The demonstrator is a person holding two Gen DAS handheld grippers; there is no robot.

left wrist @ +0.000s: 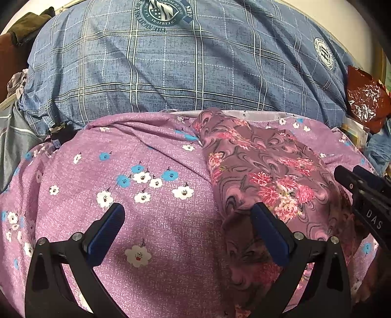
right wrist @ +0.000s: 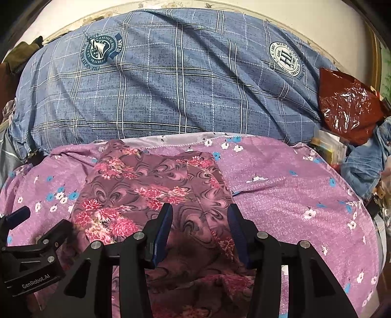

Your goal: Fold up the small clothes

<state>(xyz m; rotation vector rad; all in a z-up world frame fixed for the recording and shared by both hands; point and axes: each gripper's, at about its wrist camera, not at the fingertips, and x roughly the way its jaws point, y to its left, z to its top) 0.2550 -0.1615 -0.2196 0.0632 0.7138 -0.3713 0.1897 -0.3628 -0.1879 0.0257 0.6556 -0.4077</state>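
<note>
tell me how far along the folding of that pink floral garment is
Done: the pink floral garment lies on the purple sheet with one fold edge running down its right part. In hand: nothing; the left hand-held gripper and right hand-held gripper are both open above it. Left: further folds, since it's still spread wide.

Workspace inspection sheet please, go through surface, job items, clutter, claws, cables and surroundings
Surface: purple flowered sheet, wrinkled.
Job's things: mauve floral garment lying spread on the sheet, one edge folded over.
Clutter: red plastic bag and denim item at the right; dark clothes far left.
Claws: left claw open, above the sheet at the garment's left edge; right claw open above the garment, holding nothing.
Cables: nothing seen.
Surroundings: blue plaid quilt behind, pale wall beyond.
</note>
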